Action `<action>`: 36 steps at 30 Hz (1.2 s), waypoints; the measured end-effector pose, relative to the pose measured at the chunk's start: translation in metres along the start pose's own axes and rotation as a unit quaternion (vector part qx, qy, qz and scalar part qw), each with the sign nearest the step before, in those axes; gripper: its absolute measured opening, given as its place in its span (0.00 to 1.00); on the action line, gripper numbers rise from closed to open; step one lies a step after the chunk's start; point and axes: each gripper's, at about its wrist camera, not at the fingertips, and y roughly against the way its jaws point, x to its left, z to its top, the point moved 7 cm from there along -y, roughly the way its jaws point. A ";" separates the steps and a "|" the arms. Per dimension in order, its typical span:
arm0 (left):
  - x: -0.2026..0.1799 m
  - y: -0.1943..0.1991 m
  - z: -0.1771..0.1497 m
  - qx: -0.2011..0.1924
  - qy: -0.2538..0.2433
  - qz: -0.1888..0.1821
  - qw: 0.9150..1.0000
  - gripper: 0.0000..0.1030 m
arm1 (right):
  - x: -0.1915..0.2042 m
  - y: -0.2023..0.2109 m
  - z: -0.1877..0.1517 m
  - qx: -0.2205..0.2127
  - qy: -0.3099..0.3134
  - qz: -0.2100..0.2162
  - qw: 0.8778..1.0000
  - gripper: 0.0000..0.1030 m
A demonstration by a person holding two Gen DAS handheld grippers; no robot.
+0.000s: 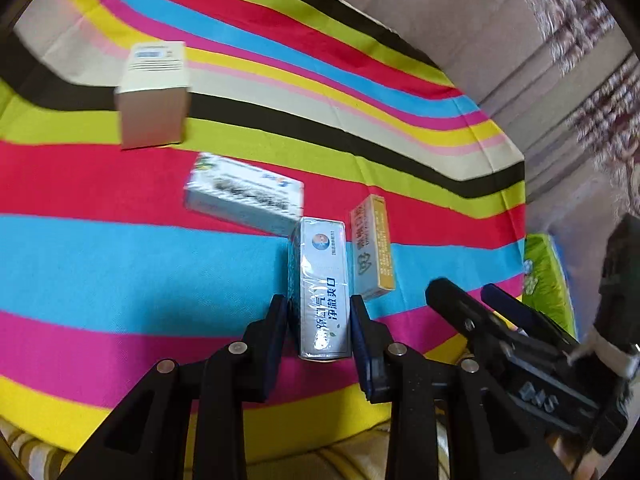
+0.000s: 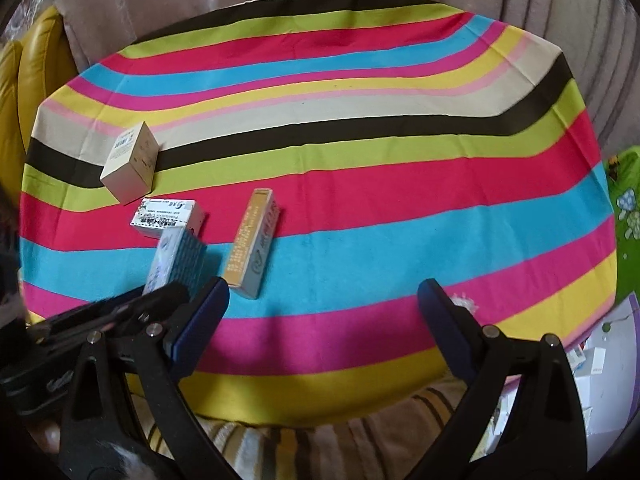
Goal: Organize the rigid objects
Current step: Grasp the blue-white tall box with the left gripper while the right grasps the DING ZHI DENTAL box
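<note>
My left gripper (image 1: 319, 308) is shut on a long silver-blue box (image 1: 322, 280), held on edge over the striped cloth (image 1: 120, 264); it also shows in the right wrist view (image 2: 176, 260). An orange-and-grey box (image 1: 372, 252) lies just right of it, seen too in the right wrist view (image 2: 252, 240). A white-blue flat box (image 1: 244, 194) lies just beyond, also in the right wrist view (image 2: 168, 216). A beige cube box (image 1: 154, 96) stands farther back left, also in the right wrist view (image 2: 130, 162). My right gripper (image 2: 324, 292) is open and empty above the cloth's near edge.
The striped cloth (image 2: 360, 152) covers a table that ends at the right and far edges. A green patterned pack (image 1: 548, 276) lies off the right edge. A yellow chair (image 2: 36, 64) stands at far left. White boxes (image 2: 600, 360) lie below at lower right.
</note>
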 end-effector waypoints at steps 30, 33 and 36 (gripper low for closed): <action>0.019 0.006 -0.006 -0.003 0.037 -0.024 0.999 0.31 | 0.037 -0.053 0.013 0.058 0.048 0.025 0.997 0.53; 0.019 0.005 -0.005 -0.003 0.037 -0.024 0.999 0.31 | 0.041 -0.058 0.014 0.062 0.055 0.025 0.996 0.53; 0.020 0.003 -0.005 -0.002 0.037 -0.022 0.999 0.31 | 0.046 -0.063 0.014 0.064 0.066 0.019 0.996 0.53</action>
